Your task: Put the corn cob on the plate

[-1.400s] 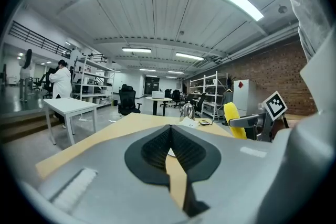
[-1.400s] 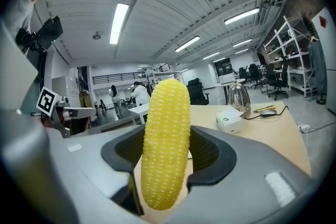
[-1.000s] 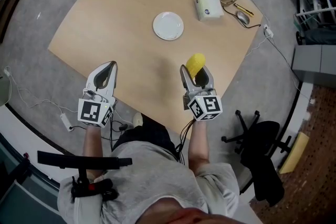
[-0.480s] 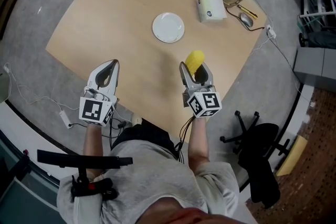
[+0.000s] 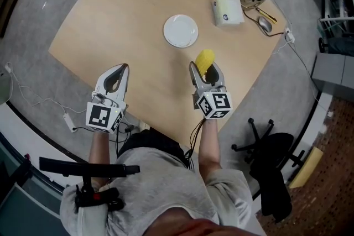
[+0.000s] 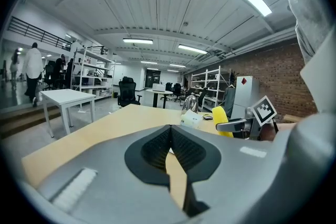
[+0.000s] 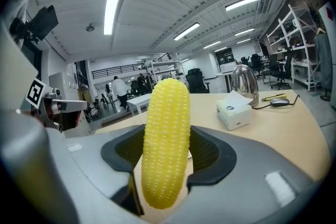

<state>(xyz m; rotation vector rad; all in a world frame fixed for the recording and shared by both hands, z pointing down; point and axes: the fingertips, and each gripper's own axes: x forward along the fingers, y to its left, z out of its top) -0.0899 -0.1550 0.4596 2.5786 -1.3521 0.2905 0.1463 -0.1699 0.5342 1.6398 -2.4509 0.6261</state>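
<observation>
Large open lab or workshop hall: ribbed ceiling with strip lights, metal shelving racks, brick wall, office chairs, white worktable, cables on grey floor.

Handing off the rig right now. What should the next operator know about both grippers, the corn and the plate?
Right gripper: shut on the corn, which stands upright in the jaws, lifted over the table.
Left gripper: jaws together, nothing in them, at the table's near edge.
Plate: bare, ahead of the right gripper and a little to its left.
Done: corn grasped and lifted.
Left: carry it forward to the plate, lower it and release.
</observation>
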